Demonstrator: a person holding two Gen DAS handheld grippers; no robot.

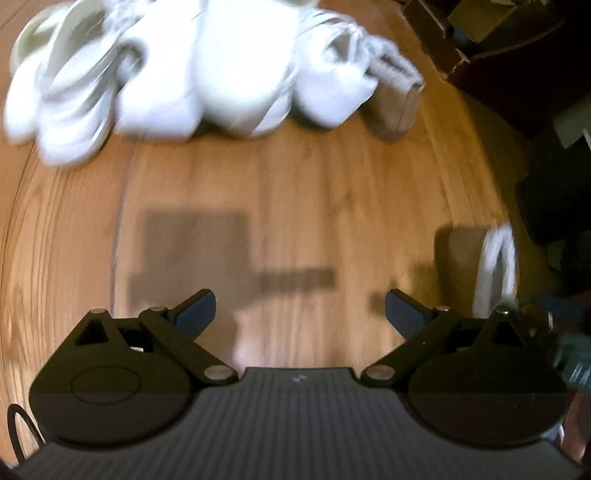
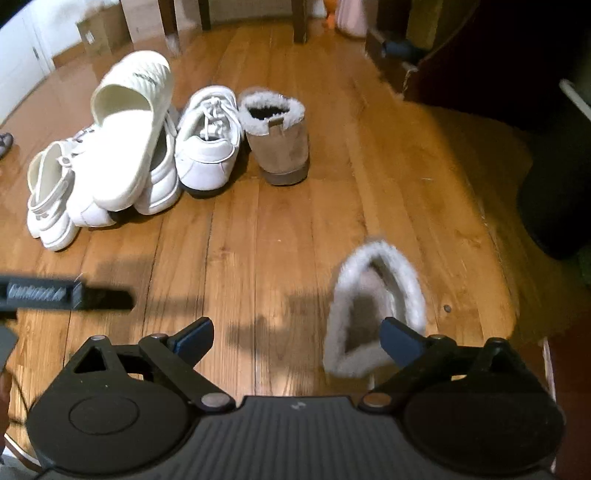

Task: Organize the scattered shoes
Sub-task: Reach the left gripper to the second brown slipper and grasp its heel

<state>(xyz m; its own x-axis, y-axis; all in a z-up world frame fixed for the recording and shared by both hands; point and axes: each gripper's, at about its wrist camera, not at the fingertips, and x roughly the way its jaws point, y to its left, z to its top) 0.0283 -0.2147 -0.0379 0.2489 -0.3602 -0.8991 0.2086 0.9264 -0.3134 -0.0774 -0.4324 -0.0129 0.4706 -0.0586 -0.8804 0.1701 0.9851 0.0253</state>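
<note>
Right fingers (image 2: 297, 341) spread wide, empty, above wood floor (image 2: 258, 240); fur boot (image 2: 373, 310) just past right fingertip, contact unclear. Left fingers (image 1: 300, 312) wide, empty. White shoes (image 2: 110, 158), second boot (image 2: 277, 136) clustered farther back. Chair legs (image 2: 299, 22) beyond.

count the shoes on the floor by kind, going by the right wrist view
white slide sandals: 2 (second one)
white lace-up sneakers: 2 (second one, under the slide)
tan fleece-lined boots: 2 (second one, apart from the row)
total: 6
</note>
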